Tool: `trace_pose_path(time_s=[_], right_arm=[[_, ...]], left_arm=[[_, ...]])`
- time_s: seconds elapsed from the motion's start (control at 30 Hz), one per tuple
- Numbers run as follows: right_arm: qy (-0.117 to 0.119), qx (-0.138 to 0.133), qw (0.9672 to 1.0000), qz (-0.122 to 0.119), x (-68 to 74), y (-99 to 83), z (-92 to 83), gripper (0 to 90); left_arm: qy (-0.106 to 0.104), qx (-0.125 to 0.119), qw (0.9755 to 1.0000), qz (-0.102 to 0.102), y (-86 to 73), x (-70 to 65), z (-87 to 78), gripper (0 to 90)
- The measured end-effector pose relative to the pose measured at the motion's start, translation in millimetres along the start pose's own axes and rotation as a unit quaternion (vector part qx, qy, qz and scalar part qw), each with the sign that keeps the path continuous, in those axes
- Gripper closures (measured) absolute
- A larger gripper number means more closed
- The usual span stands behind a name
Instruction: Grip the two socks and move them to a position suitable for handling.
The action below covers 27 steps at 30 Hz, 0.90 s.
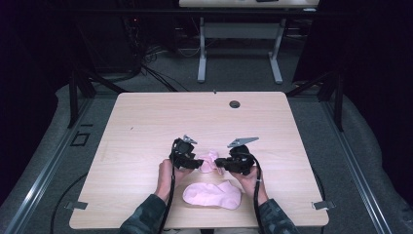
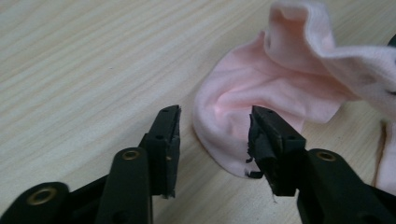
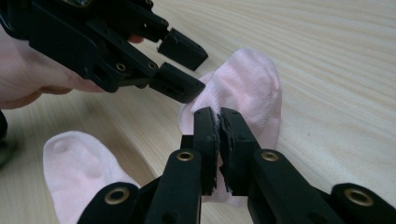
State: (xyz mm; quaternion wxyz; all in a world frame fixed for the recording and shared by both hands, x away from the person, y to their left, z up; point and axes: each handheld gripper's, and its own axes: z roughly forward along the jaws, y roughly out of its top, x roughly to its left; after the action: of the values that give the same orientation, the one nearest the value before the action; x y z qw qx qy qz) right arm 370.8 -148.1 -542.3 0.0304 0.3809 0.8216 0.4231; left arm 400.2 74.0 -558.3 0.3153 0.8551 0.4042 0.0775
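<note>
Pink sock (image 3: 247, 79) | pinched in right gripper (image 3: 218, 116) | left gripper (image 3: 184, 70) alongside

In the high view the pink sock (image 1: 208, 161) between the two grippers is small, and the left gripper (image 1: 197, 163) and the right gripper (image 1: 219, 162) cover its ends, so you cannot tell there how it is held. In the left gripper view the right edge cuts off the sock's far part, and the right black jaw hides some of its near edge. In the right gripper view the bottom edge cuts off the second sock (image 3: 77, 163), and the closed jaws hide the spot where they pinch the pink sock.
</note>
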Motion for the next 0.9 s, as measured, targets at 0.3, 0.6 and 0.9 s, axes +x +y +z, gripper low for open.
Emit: trace_pose_path(time_s=[0.3,0.6,0.9], right_arm=[[-0.003,-0.023,0.9994,0.026,-8.8,-4.6,-11.9,85.2],[-0.014,-0.051,0.997,0.057,-20.4,-10.7,-28.4,85.3],[-0.039,-0.044,0.994,0.092,-32.3,-23.9,-40.0,85.2]], left_arm=[[0.017,0.02,0.9991,0.032,2.0,-9.3,10.0,80.4],[0.028,0.01,0.9982,0.051,2.2,-10.5,6.7,88.1],[0.016,0.025,0.9984,0.049,0.0,2.6,-16.6,87.8]])
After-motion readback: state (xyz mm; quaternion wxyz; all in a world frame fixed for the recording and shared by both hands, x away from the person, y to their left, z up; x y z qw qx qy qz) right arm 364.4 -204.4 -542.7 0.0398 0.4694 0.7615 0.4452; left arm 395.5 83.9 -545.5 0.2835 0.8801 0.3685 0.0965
